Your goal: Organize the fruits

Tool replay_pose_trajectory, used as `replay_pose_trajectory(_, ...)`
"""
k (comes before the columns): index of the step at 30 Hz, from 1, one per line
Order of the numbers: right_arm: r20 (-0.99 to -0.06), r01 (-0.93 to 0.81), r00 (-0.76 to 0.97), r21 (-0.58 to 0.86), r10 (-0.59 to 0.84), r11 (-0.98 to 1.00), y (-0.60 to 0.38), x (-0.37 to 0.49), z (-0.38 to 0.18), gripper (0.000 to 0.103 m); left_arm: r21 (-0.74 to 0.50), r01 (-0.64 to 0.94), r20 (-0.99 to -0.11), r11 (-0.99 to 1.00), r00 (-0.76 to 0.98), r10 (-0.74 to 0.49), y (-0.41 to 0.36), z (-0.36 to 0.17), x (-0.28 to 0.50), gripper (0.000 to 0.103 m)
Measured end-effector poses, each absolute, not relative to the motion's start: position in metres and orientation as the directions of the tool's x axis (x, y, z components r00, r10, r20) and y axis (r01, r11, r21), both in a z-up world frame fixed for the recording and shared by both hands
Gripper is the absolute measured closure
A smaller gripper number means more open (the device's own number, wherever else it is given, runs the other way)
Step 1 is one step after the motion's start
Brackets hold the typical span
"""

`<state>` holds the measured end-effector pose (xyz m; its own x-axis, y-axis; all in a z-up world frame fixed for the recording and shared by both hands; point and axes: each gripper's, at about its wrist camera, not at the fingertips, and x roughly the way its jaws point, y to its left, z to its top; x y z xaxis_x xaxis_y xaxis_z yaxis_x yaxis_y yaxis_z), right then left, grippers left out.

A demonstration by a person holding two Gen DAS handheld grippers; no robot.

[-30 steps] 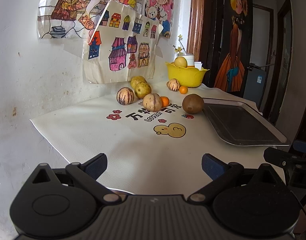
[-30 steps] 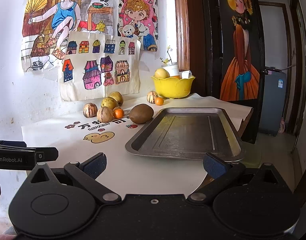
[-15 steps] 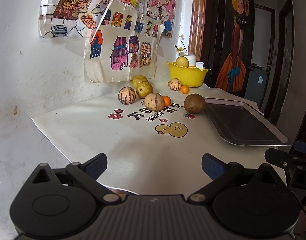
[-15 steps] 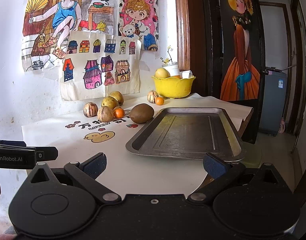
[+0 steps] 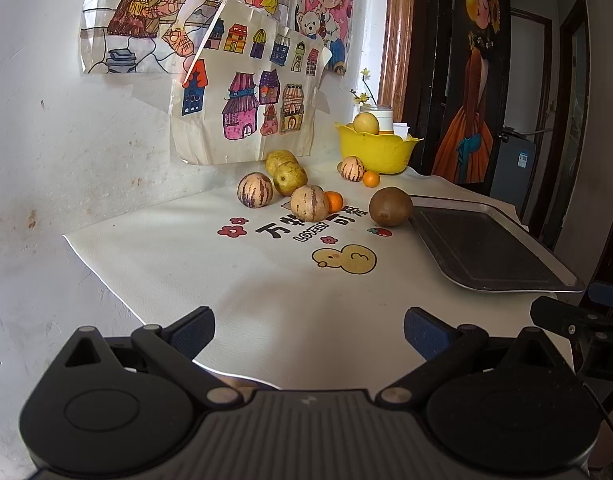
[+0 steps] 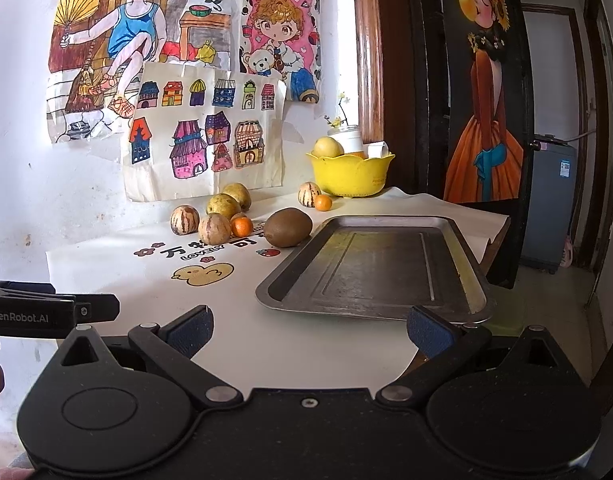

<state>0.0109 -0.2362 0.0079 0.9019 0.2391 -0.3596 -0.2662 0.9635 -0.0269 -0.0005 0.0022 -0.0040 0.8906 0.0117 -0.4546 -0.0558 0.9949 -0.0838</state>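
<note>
Left wrist view: the left gripper (image 5: 308,328) has its jaws spread wide and empty over the white mat (image 5: 226,280). The right gripper (image 6: 308,330) is equally wide, empty, at the near rim of the tray (image 6: 274,284). Beyond, loose on the mat, lie a kiwi (image 6: 288,227) just beside the tray, striped melons (image 5: 309,203), pears (image 5: 290,178) and oranges (image 5: 333,201). A yellow bowl (image 6: 352,174) at the back holds what looks like a pear.

Left gripper (image 5: 308,330) and right gripper (image 6: 308,330) level, fingers (image 5: 194,330) wide apart, empty.
</note>
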Motion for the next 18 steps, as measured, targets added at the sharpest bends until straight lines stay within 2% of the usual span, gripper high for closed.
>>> replay_pose_trajectory(18, -0.361, -0.267, 0.901, -0.028, 0.239, 0.963, -0.2363, 0.0109, 0.0108, 0.000, -0.086, -0.056, -0.455, 0.995, 0.890, 0.011, 0.0028, -0.0036, 0.0002, 0.000)
